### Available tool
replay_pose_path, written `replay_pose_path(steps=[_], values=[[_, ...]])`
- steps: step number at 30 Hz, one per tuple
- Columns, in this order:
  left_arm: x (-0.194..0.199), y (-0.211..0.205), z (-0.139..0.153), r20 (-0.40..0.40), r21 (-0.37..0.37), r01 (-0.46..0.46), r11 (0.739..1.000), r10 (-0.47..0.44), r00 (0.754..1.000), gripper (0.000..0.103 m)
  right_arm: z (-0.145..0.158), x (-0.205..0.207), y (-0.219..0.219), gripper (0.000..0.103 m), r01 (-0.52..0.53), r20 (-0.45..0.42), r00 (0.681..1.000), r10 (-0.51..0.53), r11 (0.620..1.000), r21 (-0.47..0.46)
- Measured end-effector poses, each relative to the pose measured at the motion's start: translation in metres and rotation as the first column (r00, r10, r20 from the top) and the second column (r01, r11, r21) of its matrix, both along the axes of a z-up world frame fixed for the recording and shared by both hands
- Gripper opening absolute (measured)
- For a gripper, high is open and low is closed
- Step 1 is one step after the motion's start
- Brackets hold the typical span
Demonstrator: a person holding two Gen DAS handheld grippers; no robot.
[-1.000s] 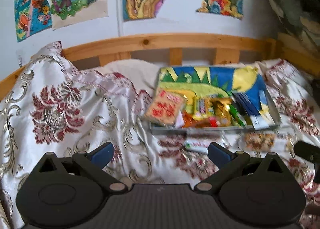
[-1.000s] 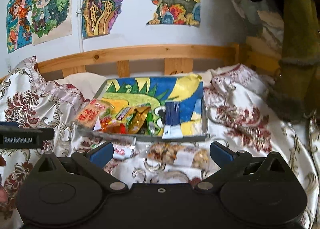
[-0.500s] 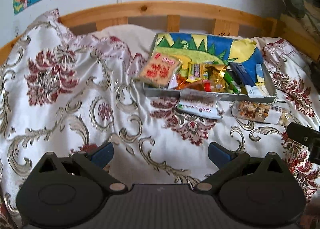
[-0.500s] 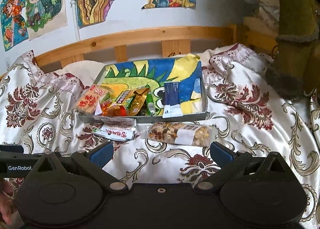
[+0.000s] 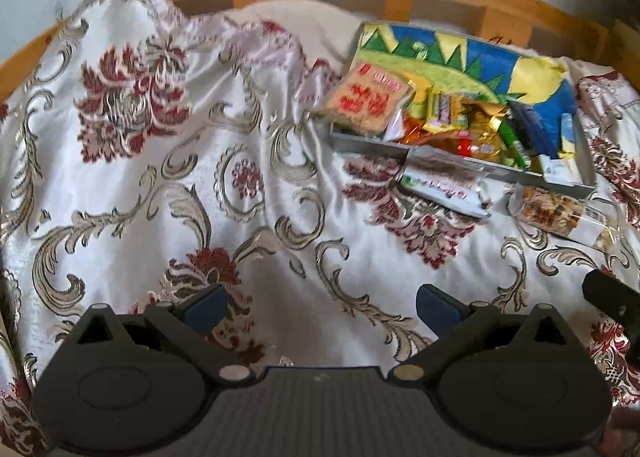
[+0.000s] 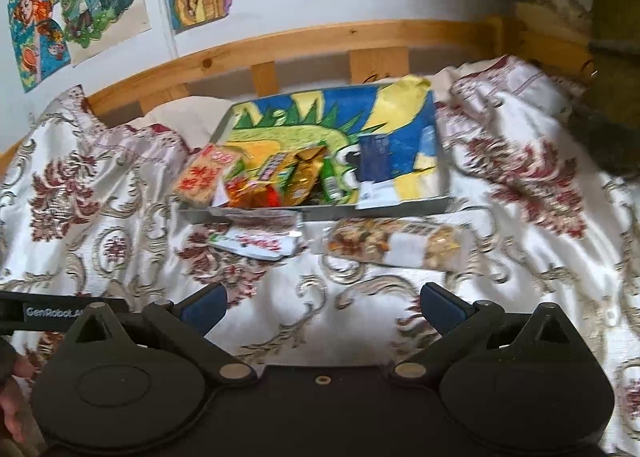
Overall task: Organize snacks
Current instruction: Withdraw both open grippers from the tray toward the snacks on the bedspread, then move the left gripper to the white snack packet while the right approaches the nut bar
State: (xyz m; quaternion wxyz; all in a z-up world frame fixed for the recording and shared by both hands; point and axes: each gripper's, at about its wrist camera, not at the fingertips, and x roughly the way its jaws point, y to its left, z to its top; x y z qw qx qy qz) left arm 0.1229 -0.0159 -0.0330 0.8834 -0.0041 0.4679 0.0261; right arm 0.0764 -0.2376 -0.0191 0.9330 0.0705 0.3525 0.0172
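A grey tray lined with a bright dinosaur drawing lies on the bed, holding several snack packets; an orange cracker packet leans over its left rim. In front of it on the bedspread lie a white-and-red packet and a clear bag of mixed nuts. My right gripper is open, hovering over the bedspread just short of these two. My left gripper is open too, farther left; the tray, white packet and nut bag sit to its upper right.
The bedspread is white satin with red and gold flowers, rumpled into folds at the back left. A wooden bed rail runs behind the tray, under drawings on the wall. A dark fuzzy object rests at the far right.
Both grippers have tilted downward and come closer to the bed, so the packets and tray sit higher and larger in view. Both stay open with nothing held.
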Motion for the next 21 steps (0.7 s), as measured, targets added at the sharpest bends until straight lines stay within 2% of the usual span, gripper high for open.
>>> replay_pose_path(steps=[5,14,21], values=[[0.023,0.012,-0.008,-0.078,-0.058,-0.025,0.998,0.021,0.997,0.102,-0.006,0.02,0.007,0.102,-0.054,-0.028,0.998,0.056,0.997,0.062],[0.052,0.032,-0.008,-0.038,-0.105,-0.065,0.992,0.061,0.997,0.102,-0.019,0.058,0.017,0.102,-0.096,-0.044,0.994,0.1,0.992,0.085],[0.054,0.039,-0.011,-0.054,-0.144,-0.092,0.985,0.085,0.995,0.102,-0.023,0.072,0.026,0.102,-0.113,-0.039,0.993,0.116,0.991,0.066]])
